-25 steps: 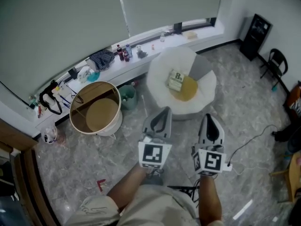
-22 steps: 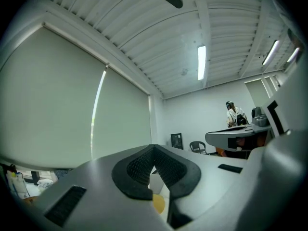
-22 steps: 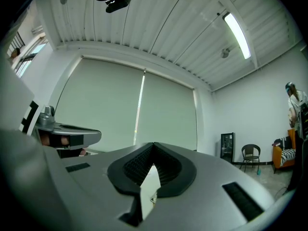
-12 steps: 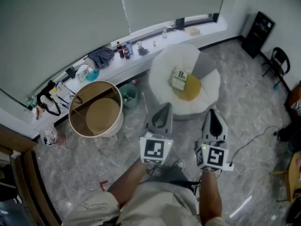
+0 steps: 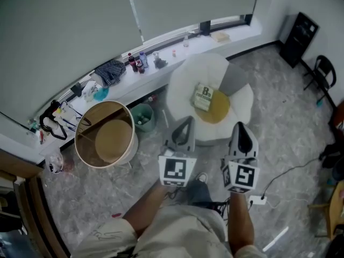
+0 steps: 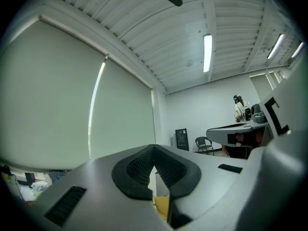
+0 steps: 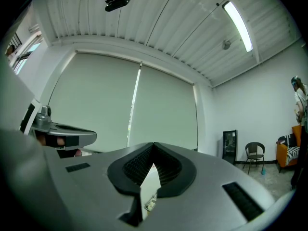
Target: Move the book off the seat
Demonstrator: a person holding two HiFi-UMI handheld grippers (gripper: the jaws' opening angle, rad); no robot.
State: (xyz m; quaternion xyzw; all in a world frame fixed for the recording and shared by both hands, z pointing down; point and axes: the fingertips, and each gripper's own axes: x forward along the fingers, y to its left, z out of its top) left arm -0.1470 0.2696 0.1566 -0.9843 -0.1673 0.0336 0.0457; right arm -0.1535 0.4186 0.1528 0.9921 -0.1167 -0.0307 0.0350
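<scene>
Both tools are clamped shut and empty, left tool [image 5: 183, 128] and right tool [image 5: 240, 130] just short of the seat [image 5: 183, 85]. We see the book [image 5: 203, 97] lying on what looks like a yellow cushion [image 5: 219, 109], so we might drag that along. Seat's raised back blocks the far side and the wooden tub [image 5: 105, 140] crowds our left. Nearer floor [image 5: 134, 190] is open.

Head view, for your record:
- Your left gripper [image 5: 183, 123] and right gripper [image 5: 240, 128] cover the near rim of the white chair [image 5: 185, 79], at 6 o'clock of its seat.
- The cover print on the book [image 5: 203, 97] is too small to read.
- The bottles [image 5: 135, 62] at 11 o'clock have unreadable labels.
- The wooden furniture [image 5: 334, 208] at 4 o'clock is cut by the frame edge, and its kind is unclear.

Left gripper view: past your closed jaws only a sliver of yellow cushion [image 6: 161, 207] shows, and the book is hidden.

Right gripper view: a scrap of print [image 7: 150, 203] sits in the gap and is illegible.
</scene>
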